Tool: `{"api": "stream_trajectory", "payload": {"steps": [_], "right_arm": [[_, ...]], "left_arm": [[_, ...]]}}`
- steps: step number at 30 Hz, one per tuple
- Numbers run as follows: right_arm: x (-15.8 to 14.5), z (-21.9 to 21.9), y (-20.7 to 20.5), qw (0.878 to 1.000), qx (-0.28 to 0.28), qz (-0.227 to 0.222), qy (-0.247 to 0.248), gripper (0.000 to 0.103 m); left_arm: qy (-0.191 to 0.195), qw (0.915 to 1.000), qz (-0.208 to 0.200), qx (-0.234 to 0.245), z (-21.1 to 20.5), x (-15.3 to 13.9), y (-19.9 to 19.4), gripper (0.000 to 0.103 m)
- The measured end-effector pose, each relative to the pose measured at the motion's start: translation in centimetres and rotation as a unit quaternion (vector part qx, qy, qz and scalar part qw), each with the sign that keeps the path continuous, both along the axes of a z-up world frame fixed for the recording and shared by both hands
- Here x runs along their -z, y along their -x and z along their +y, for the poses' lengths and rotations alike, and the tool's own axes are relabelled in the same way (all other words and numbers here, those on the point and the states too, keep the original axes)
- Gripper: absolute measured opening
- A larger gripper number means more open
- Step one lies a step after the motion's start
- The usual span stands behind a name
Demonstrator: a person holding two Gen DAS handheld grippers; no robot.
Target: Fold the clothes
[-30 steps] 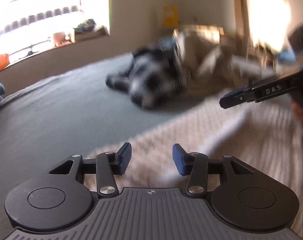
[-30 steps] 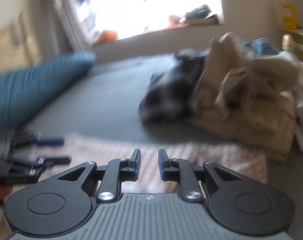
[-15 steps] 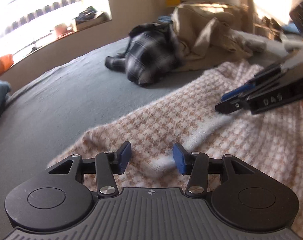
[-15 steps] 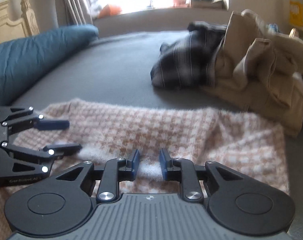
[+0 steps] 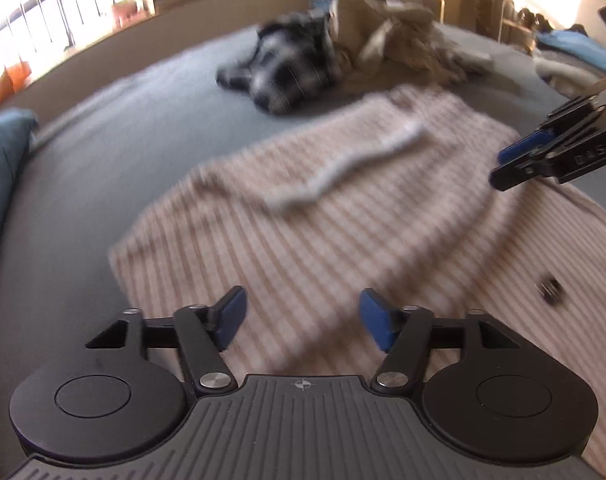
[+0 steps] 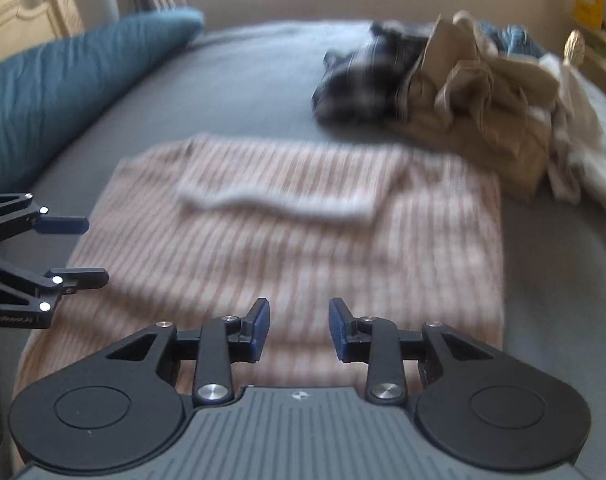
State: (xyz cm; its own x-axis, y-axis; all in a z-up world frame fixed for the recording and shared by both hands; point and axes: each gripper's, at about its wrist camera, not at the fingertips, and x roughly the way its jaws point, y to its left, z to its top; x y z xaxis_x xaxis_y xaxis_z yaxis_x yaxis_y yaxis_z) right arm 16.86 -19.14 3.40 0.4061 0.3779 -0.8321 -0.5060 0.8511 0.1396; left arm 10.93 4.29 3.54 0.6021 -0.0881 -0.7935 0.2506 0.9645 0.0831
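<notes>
A pink-and-cream patterned knit garment lies spread on the grey bed cover, its near part folded up so that a pale ribbed hem runs across the middle of it. A small dark tag sits on the fabric near its right side in the left wrist view.

The left gripper hangs above the near edge of the garment; its jaws have just been opening and stand wide apart, with nothing between the blue pads. The right gripper hangs over the same near edge, to the right; its jaws have also just been opening, stand less wide, and hold nothing. In the left wrist view the right gripper's side bears pale letters that look like "DAS", mirrored and blurred. In the right wrist view the left gripper's body carries small white lettering too blurred to read.

Beyond the garment lie a dark plaid shirt and, touching it, a heap of beige clothes. A teal pillow lies along the left. A yellow sign on the far wall has unreadable writing.
</notes>
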Motion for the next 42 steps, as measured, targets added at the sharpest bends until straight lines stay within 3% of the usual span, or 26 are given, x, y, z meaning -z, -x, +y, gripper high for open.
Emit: {"api": "stream_trajectory", "payload": {"steps": [3, 10, 14, 18, 30, 35, 36, 37, 42], "right_arm": [[0.0, -0.8, 4.2, 0.999, -0.003, 0.038, 0.0, 0.041], [3.6, -0.8, 9.7, 0.997, 0.03, 0.073, 0.011, 0.042], [6.1, -0.7, 11.1, 0.996, 0.047, 0.069, 0.031, 0.046], [6.0, -0.7, 11.8, 0.997, 0.048, 0.049, 0.033, 0.048], [6.2, -0.9, 12.4, 0.997, 0.063, 0.031, 0.017, 0.055], [6.3, -1.0, 12.5, 0.997, 0.061, 0.047, 0.008, 0.072], [6.4, -0.9, 12.5, 0.997, 0.058, 0.053, 0.005, 0.082], [6.5, -0.7, 12.5, 0.997, 0.053, 0.06, 0.002, 0.101], [6.5, 0.6, 13.1, 0.997, 0.047, 0.059, 0.024, 0.103]], "left_arm": [[0.016, 0.9988, 0.039, -0.024, -0.7, 0.9, 2.7, 0.082], [0.031, 0.9938, 0.083, -0.068, -2.2, 3.4, 6.9, 0.088], [0.02, 0.989, 0.109, -0.098, -2.9, 5.0, 7.5, 0.096], [0.005, 0.9845, 0.119, -0.129, -3.4, 6.0, 8.0, 0.102], [-0.009, 0.9778, 0.121, -0.171, -3.9, 6.5, 8.2, 0.103], [-0.015, 0.9751, 0.123, -0.184, -4.0, 6.5, 8.1, 0.103], [-0.014, 0.9746, 0.123, -0.186, -4.0, 6.5, 8.1, 0.103], [-0.014, 0.9742, 0.123, -0.188, -4.0, 6.5, 8.1, 0.103], [-0.015, 0.9736, 0.124, -0.191, -3.9, 6.5, 8.1, 0.103]]}}
